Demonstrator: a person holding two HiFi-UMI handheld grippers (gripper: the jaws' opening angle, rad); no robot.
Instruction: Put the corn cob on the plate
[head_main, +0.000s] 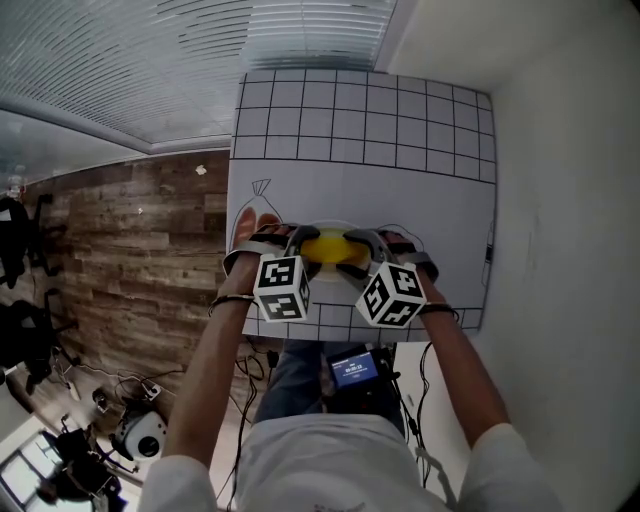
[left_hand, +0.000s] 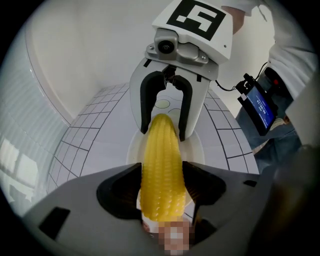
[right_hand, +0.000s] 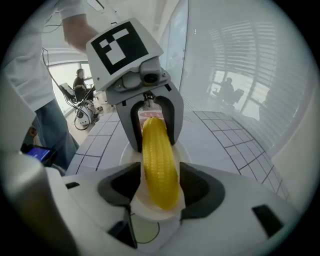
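From the head view, saw the left gripper (head_main: 298, 240) and the right gripper (head_main: 360, 245) pointed steeply down, nose to nose over a white gridded table (head_main: 400, 130). Found the yellow corn cob (head_main: 326, 247) stretched crosswise between the two, with the pale rim of a plate (head_main: 330, 224) just behind it. Could not judge the jaws from up there.

In the left gripper view, looked along the left gripper (left_hand: 161, 172) and found its jaws set wide around the thick end of the corn cob (left_hand: 160, 165), both black pads (left_hand: 117, 197) pressed against its sides. Saw the cob running away over the white plate (left_hand: 133, 150), its tapered tip reaching in between the fingers of the right gripper (left_hand: 163, 129) opposite.

In the right gripper view, found the right gripper (right_hand: 160, 175) spread wide, the narrow end of the corn cob (right_hand: 159, 160) lying between its jaws with a thin gap at each pad, so gripped nothing. Saw the plate (right_hand: 145, 209) right under that end and the left gripper (right_hand: 152, 131) clasping the far end. Could not tell whether the cob touched the plate or hung just above it.
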